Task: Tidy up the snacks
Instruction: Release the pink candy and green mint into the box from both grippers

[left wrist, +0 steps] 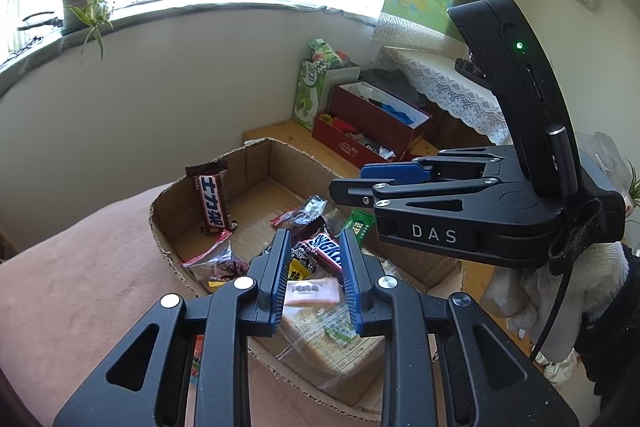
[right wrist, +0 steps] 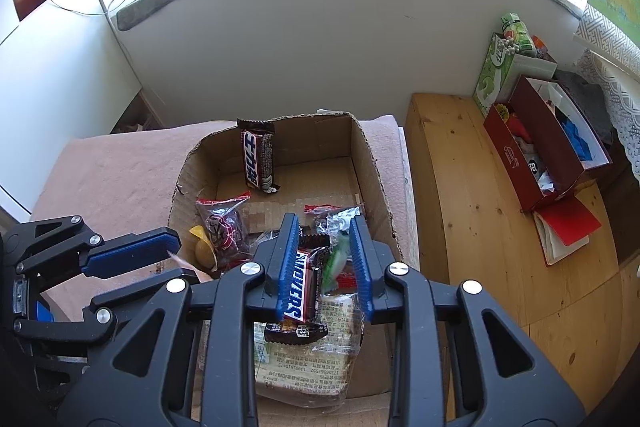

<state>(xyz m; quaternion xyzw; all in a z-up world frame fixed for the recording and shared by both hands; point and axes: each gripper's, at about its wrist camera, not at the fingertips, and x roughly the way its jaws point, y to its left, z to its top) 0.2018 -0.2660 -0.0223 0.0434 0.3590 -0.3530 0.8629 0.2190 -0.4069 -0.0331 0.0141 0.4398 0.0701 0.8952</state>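
since both grippers hover over the open box (right wrist: pixel 376 163) with their fingers spread and nothing between the pads, the step in hand looks like choosing one snack and closing on it cleanly. the box sits on a brown cloth (right wrist: pixel 120 167), beside a wooden desk (right wrist: pixel 480 187). the right gripper (right wrist: pixel 326 263) frames the snickers bar (right wrist: pixel 302 287), which lies on top of a clear bread pack (right wrist: pixel 312 359) near the box's front wall; the left finger seems close to the bar's edge, the right finger is apart from it, over a green packet (right wrist: pixel 338 259). to grip well, i judge it should shift so the bar sits midway, then come down and close across the short width, not the green packet too. the left gripper (left wrist: pixel 316 275) hangs wide over a small pink sachet (left wrist: pixel 310 291). a second bar (right wrist: pixel 258 157) stands against the far wall, and clear bags (right wrist: pixel 220 223) lie mid-box. the slick wrappers may slide, so a slow squeeze is safer.
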